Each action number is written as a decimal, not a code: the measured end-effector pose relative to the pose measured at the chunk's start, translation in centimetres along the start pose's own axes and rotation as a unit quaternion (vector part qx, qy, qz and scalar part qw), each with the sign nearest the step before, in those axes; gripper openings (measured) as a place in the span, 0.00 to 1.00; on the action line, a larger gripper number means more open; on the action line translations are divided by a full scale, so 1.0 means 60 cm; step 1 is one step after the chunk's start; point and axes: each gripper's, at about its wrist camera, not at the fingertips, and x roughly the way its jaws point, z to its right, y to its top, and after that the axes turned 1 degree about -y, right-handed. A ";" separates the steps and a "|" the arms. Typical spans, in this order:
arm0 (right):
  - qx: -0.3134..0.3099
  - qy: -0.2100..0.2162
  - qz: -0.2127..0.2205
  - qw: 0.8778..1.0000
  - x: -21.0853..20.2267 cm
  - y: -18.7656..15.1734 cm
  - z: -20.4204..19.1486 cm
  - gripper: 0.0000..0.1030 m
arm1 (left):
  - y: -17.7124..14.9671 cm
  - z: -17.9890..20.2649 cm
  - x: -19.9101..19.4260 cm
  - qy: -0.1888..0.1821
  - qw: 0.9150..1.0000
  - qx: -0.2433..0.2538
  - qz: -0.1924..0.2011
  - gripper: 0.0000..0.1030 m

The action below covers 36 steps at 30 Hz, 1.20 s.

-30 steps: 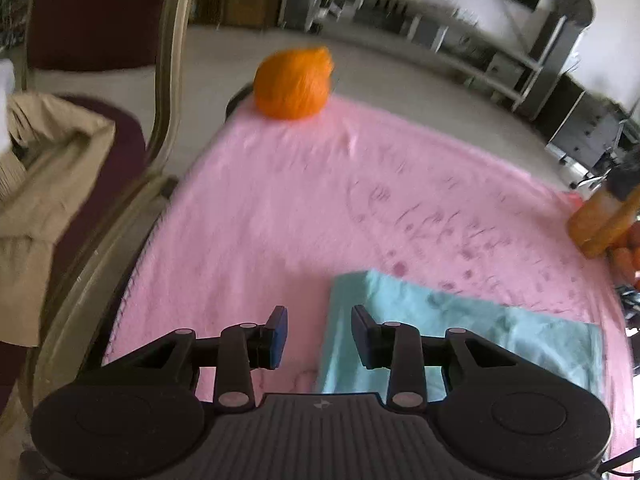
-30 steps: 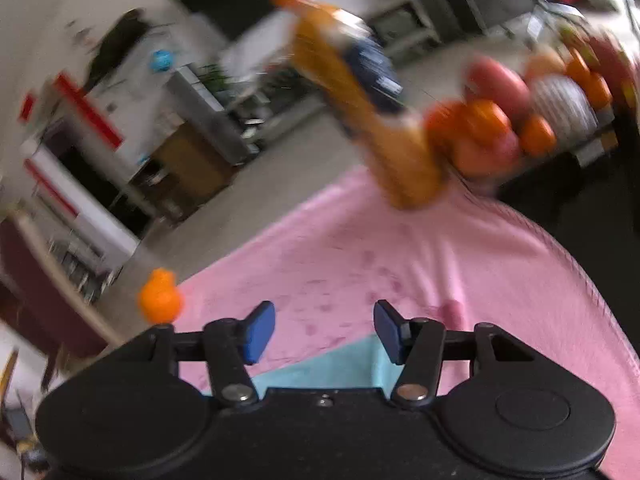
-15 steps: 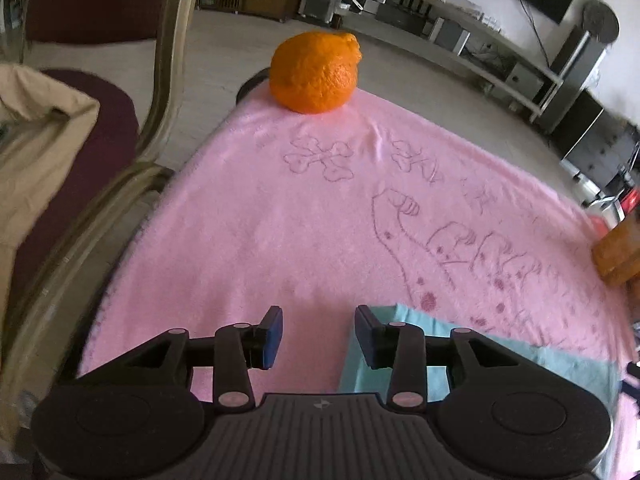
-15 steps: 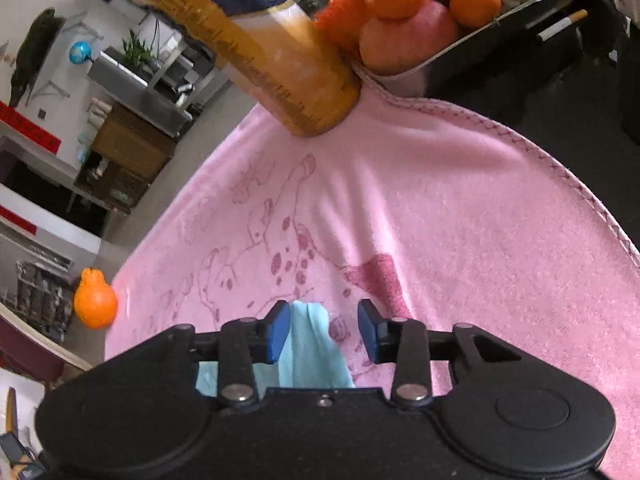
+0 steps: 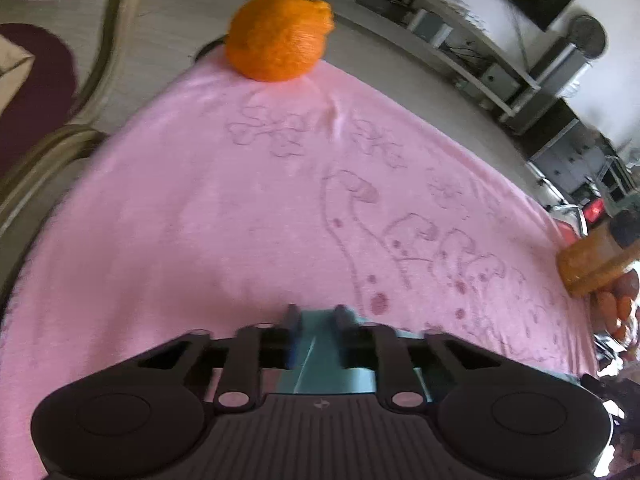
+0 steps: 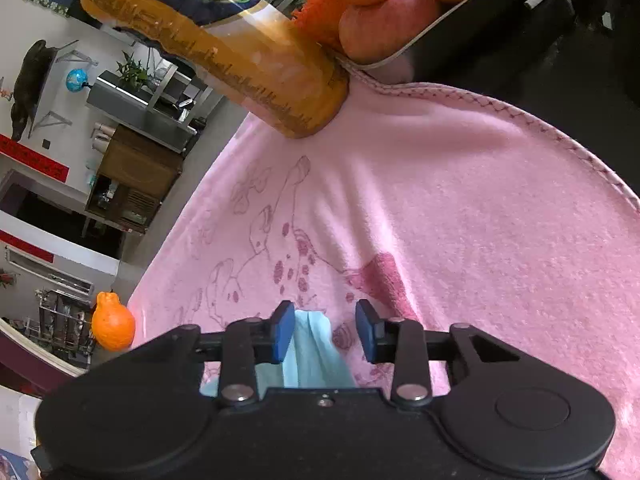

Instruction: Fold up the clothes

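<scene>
Now left gripper (image 5: 316, 320) is clamped on a corner of the light blue cloth (image 5: 320, 364), which lies on the pink blanket (image 5: 200, 220) at its near edge. Right gripper (image 6: 325, 330) is closing, jaws apart, the cloth's other corner between them beside the left pad. Orange fruit (image 5: 278, 36) sits at the blanket's far corner; juice bottle (image 6: 224, 48) and fruit tray (image 6: 404, 16) at another corner.

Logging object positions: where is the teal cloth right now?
The teal cloth lies on the pink blanket at the near edge of both wrist views, between each hand-held gripper's fingers.
</scene>
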 end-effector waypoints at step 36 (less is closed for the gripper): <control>0.017 0.078 -0.011 0.997 -0.146 -0.117 -0.035 0.33 | -0.154 0.082 -0.118 0.077 0.988 0.132 0.025 0.24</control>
